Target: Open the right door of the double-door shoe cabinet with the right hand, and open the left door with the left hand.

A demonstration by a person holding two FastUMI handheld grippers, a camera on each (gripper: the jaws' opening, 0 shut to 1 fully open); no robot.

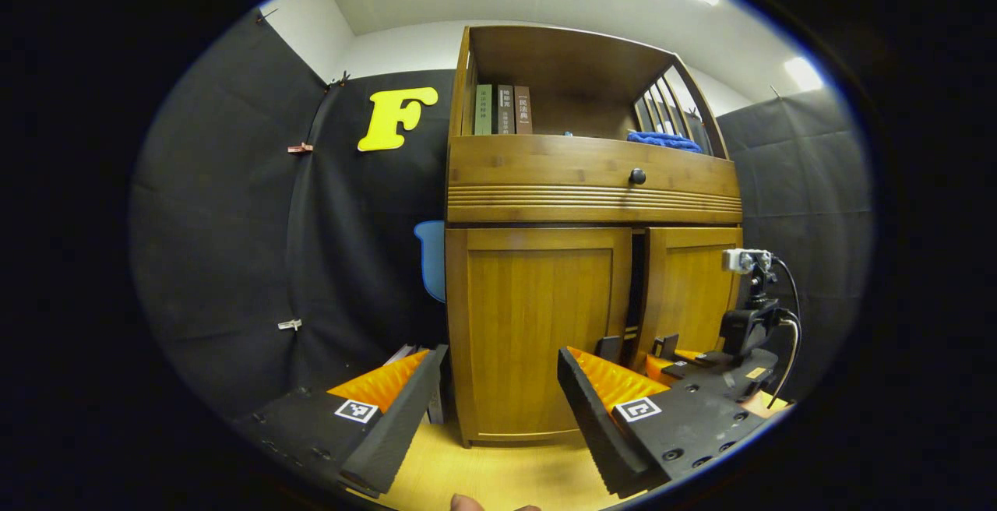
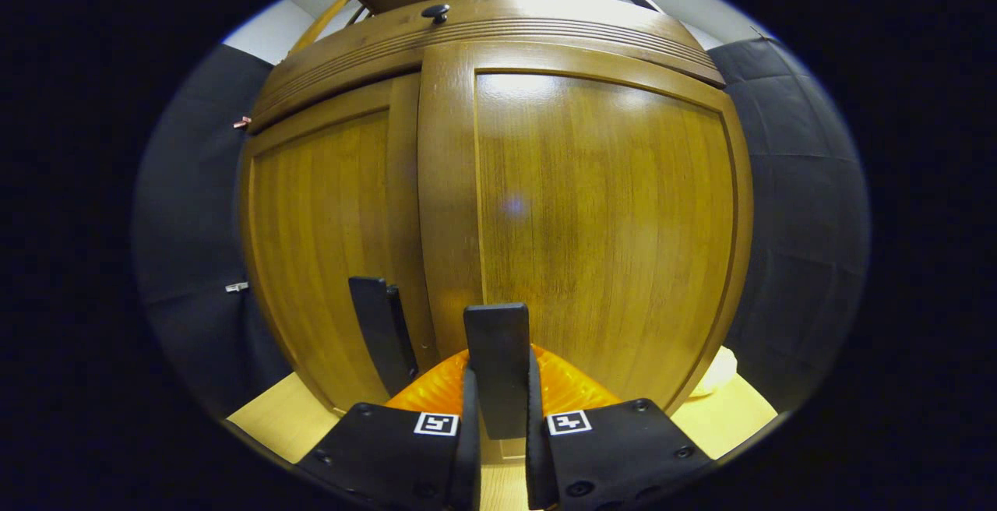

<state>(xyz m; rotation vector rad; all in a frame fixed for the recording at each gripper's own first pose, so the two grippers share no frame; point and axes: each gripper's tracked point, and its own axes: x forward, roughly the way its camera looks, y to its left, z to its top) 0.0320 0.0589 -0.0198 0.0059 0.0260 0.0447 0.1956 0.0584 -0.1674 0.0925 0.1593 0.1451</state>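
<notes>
Your right gripper [image 2: 498, 417] is clenched on the right door's handle [image 2: 497, 367], straight ahead of it, ready to pull. Your left gripper [image 1: 494, 394] hangs released, the left door [image 1: 537, 332] just ahead.

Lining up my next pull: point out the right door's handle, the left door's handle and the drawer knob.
right door's handle [image 2: 496, 367], right gripper view, middle of the bar.
left door's handle [image 2: 379, 332], right gripper view, middle of the bar.
drawer knob [image 1: 637, 176], left gripper view, its round face.
</notes>
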